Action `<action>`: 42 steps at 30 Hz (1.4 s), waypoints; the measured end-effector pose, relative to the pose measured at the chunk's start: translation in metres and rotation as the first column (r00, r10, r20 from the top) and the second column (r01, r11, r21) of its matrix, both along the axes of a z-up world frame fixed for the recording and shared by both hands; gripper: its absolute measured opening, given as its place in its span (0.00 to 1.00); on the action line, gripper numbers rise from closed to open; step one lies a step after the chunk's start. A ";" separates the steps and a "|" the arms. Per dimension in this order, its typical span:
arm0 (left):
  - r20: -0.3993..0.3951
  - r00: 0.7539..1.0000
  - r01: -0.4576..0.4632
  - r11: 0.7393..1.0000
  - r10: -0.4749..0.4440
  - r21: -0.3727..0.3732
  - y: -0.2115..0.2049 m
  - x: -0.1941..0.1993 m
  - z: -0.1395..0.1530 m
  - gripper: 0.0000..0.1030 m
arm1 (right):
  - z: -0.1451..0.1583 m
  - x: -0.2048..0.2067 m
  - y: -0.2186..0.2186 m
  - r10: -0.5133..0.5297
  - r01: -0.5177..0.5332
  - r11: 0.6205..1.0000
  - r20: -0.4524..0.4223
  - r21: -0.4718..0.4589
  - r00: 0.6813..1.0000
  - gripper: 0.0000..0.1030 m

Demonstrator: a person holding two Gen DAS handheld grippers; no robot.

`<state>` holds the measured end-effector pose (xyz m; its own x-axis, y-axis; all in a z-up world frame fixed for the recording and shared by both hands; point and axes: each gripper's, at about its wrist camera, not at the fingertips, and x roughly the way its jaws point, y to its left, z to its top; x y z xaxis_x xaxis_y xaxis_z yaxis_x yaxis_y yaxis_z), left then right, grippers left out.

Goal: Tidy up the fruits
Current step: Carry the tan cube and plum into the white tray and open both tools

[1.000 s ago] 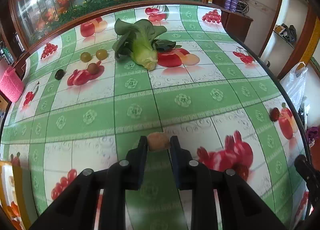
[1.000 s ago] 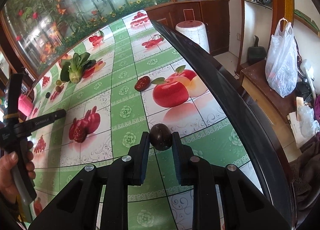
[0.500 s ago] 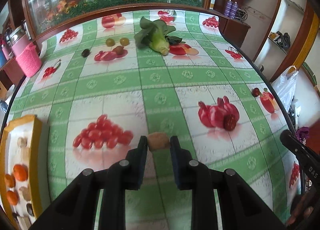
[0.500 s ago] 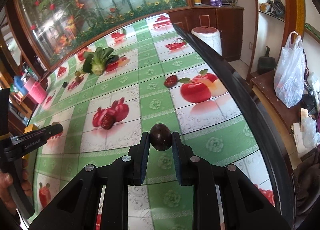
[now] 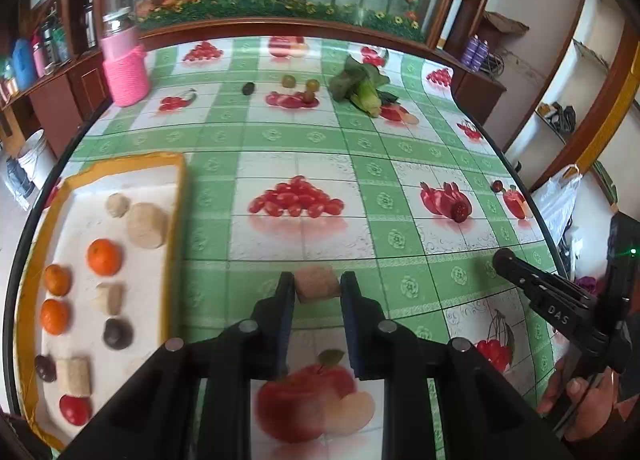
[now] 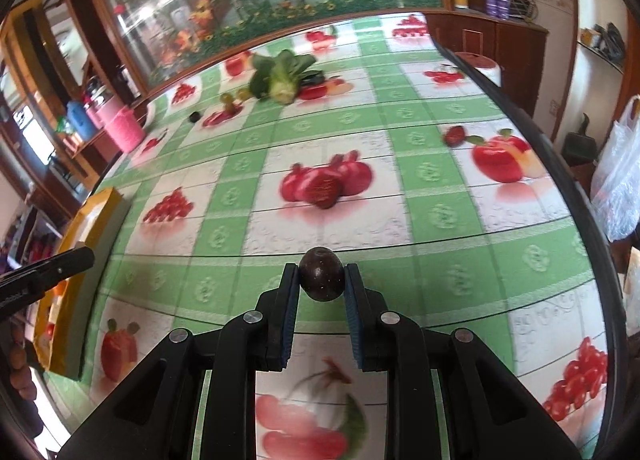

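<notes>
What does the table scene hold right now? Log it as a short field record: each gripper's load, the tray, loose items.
left gripper: shut on tan cylindrical fruit piece
right gripper: shut on dark purple round fruit
yellow-rimmed white tray: holds oranges, tan pieces, dark fruits, one red fruit
loose on fruit-print tablecloth: leafy green vegetable, small green round fruits
pink knitted container: far left corner

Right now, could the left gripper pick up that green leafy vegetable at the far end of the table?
Probably not as things stand. The left gripper is already shut on a tan chunk, so its jaws are full. The leafy vegetable lies far across the table, though nothing stands in the way.
</notes>
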<state>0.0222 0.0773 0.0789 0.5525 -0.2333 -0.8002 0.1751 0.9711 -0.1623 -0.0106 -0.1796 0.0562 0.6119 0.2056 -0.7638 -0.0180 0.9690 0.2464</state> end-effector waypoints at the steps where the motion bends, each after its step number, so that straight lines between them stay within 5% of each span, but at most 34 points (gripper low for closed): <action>1: 0.003 1.000 -0.010 1.000 0.010 -0.005 0.006 -0.004 0.002 0.25 | 0.001 0.002 0.008 0.020 -0.020 1.000 0.001 0.000 1.000 0.22; 12: 0.023 0.982 -0.186 0.982 0.187 -0.024 0.088 -0.042 0.005 0.25 | 0.018 0.021 0.103 0.249 -0.248 0.969 0.039 -0.013 0.968 0.21; 24: -0.005 0.919 -0.395 0.918 0.395 0.037 0.194 -0.071 -0.013 0.25 | 0.036 0.049 0.215 0.476 -0.477 0.879 0.051 0.009 0.878 0.21; 33: 0.009 0.917 -0.400 0.916 0.400 0.039 0.221 -0.048 -0.010 0.25 | 0.023 0.058 0.277 0.563 -0.563 0.826 -0.001 0.024 0.827 0.21; 42: 0.001 0.941 -0.337 0.941 0.338 0.036 0.218 0.007 -0.013 0.25 | 0.002 0.066 0.303 0.565 -0.566 0.824 -0.068 0.010 0.822 0.21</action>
